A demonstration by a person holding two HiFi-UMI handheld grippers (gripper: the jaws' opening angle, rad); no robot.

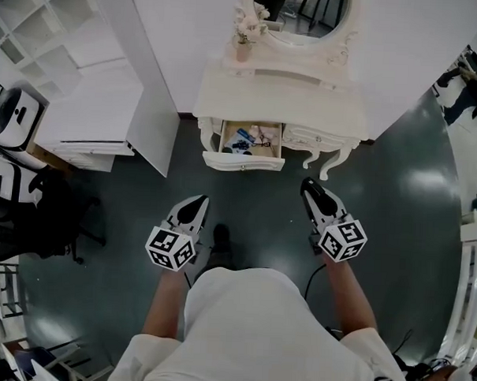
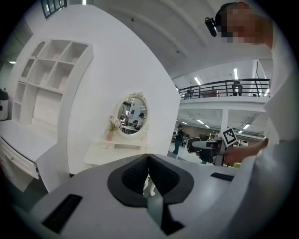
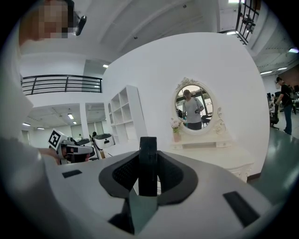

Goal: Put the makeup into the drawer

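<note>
Gripping a dark, flat makeup case (image 3: 148, 156) edge-on, the jaws of your right gripper (image 3: 148, 173) stand partly apart, pads pressed on its two faces, its rounded top poking above them. Your left gripper (image 2: 148, 173) has its jaws closed together with nothing between them. You hold both grippers out in front of you over the dark floor (image 1: 396, 200), well apart from each other, pointing toward the white vanity bench (image 1: 282, 97), so the case is short of the drawer (image 1: 244, 163). That drawer is pulled open, with several small items (image 1: 245, 139) lying inside. An oval mirror (image 1: 309, 15) and a small vase (image 1: 243, 48) stand on the bench; a white shelf unit (image 1: 40, 35) stands to your left.
</note>
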